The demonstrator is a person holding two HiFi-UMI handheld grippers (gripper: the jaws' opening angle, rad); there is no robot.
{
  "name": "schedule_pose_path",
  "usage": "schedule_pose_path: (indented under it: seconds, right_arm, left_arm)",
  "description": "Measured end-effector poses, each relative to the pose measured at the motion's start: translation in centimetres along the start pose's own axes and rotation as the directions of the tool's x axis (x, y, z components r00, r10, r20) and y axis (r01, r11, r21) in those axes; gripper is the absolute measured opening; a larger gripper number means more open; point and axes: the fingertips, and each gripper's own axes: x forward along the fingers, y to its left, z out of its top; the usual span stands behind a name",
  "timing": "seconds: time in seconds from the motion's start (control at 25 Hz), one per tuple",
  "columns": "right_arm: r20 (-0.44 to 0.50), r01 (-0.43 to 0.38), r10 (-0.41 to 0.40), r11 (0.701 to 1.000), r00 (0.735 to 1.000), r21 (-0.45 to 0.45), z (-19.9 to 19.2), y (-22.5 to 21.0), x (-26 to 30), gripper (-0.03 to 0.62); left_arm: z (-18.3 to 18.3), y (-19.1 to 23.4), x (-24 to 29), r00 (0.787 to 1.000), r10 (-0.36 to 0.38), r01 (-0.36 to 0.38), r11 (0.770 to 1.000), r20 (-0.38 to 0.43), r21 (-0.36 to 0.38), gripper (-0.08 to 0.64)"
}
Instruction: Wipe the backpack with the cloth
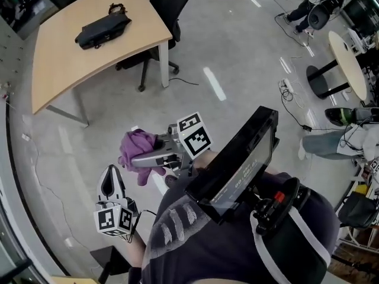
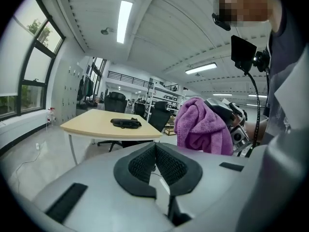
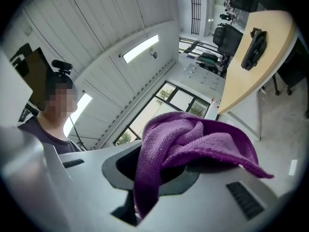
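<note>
Over grey floor (image 1: pixel 237 52) | my right gripper (image 1: pixel 147 157) level, clamped on crumpled purple terry cloth (image 1: pixel 136 147) | left gripper (image 1: pixel 111 173) nearer me, jaws together, empty | black fabric backpack (image 1: pixel 102 29) well apart.

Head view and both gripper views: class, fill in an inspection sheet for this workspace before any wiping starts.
Surface: pale wooden table, bare apart from the backpack.
Job's things: black backpack lying flat on the table; purple cloth off the table, in the right gripper.
Clutter: nothing seen on the table.
Grippers: right gripper shut on the cloth; left gripper shut and empty; both away from the table.
Cables: cable on the floor by the office chair; power strip with leads at right.
Surroundings: office chair behind the table; grey floor; oval table at right.
</note>
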Motion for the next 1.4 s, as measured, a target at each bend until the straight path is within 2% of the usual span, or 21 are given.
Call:
schedule_pose_path:
  seconds: [0.2,0.32,0.48,0.64,0.76,0.92,1.08,1.2,1.4]
  right_arm:
    - [0.042,-0.081,0.079,0.995,0.996,0.058,6.0,-5.5,1.3,0.064]
    - [0.005,-0.112,0.112,0.992,0.994,0.062,10.1,-9.1,1.7,0.064]
    - [-0.042,-0.169,0.173,0.981,0.984,0.093,15.5,-12.0,-0.6,0.064]
    - [-0.078,-0.132,0.137,0.989,0.987,0.066,19.2,-14.8,-2.4,0.064]
    - [-0.077,-0.095,0.100,0.993,0.992,0.068,21.3,-18.3,-1.1,0.064]
    - [-0.060,0.001,0.003,0.998,0.998,0.066,24.7,-24.9,1.4,0.064]
    - [-0.010,0.188,-0.188,0.982,0.982,0.032,29.2,-30.8,2.2,0.064]
    - [0.056,0.315,-0.315,0.949,0.947,0.015,33.4,-33.4,1.9,0.064]
    - [0.185,0.485,-0.473,0.875,0.861,-0.017,40.3,-37.2,-0.2,0.064]
  left_arm:
    - [2.2,3.3,4.9,0.999,0.024,-0.024,1.000,-0.029,-0.007,0.006]
    - [4.4,5.5,9.2,0.996,0.081,-0.081,0.997,-0.032,-0.004,0.006]
    - [7.2,5.6,15.5,0.991,0.129,-0.128,0.991,-0.032,0.043,0.006]
    - [9.0,5.9,20.5,0.993,0.109,-0.108,0.993,-0.031,0.058,0.006]
    - [9.3,9.5,23.5,0.995,0.091,-0.089,0.994,-0.049,0.058,0.006]
    - [10.6,16.5,29.1,0.998,0.039,-0.037,0.998,-0.047,0.056,0.006]
    - [12.3,22.2,34.5,0.997,-0.041,0.045,0.997,-0.063,0.068,0.006]
    - [14.4,25.0,37.6,0.989,-0.120,0.127,0.989,-0.086,0.082,0.006]
    - [16.4,28.5,43.7,0.966,-0.200,0.222,0.966,-0.165,0.132,0.006]
